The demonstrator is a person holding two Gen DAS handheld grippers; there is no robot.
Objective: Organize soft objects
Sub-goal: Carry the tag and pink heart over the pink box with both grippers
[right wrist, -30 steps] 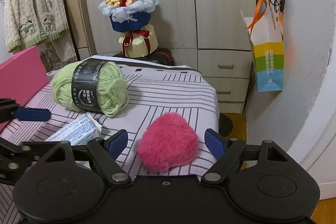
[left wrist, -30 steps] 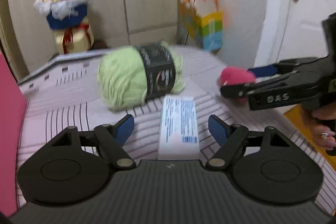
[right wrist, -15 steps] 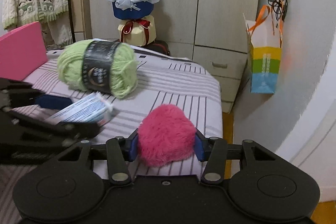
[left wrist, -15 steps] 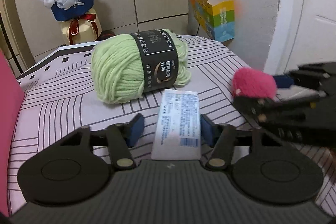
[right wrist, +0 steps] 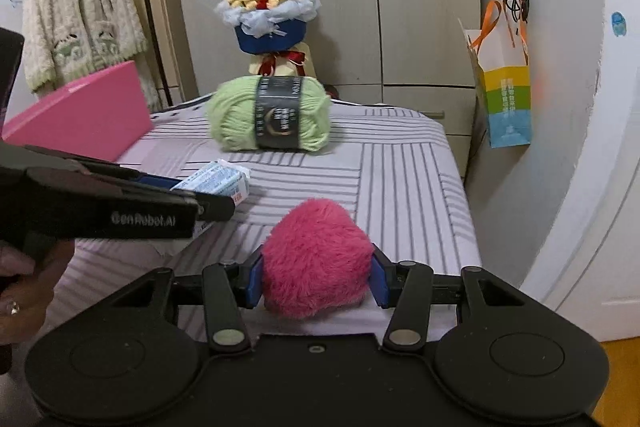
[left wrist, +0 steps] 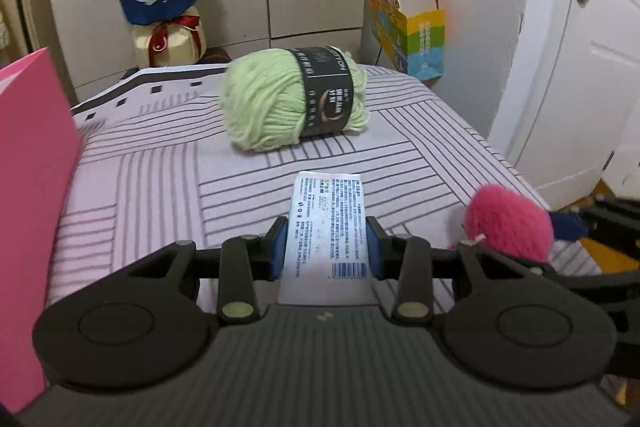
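Left gripper [left wrist: 326,247] jaws closing on white printed tissue pack [left wrist: 326,227]; right gripper [right wrist: 316,277] pinching fluffy pink heart plush [right wrist: 316,259]. Risk: slick wrapper slipping out, grip shallow.

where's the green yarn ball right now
The green yarn skein lies untouched at the far middle of the striped bed, in front of the bouquet, beyond the tissue pack and the pink plush heart.

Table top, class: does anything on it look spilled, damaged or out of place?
Nothing stands out. The yarn lies intact on its side, band on. The left gripper is closing on the tissue pack; the right gripper grips the pink puff. No spills, no tears.
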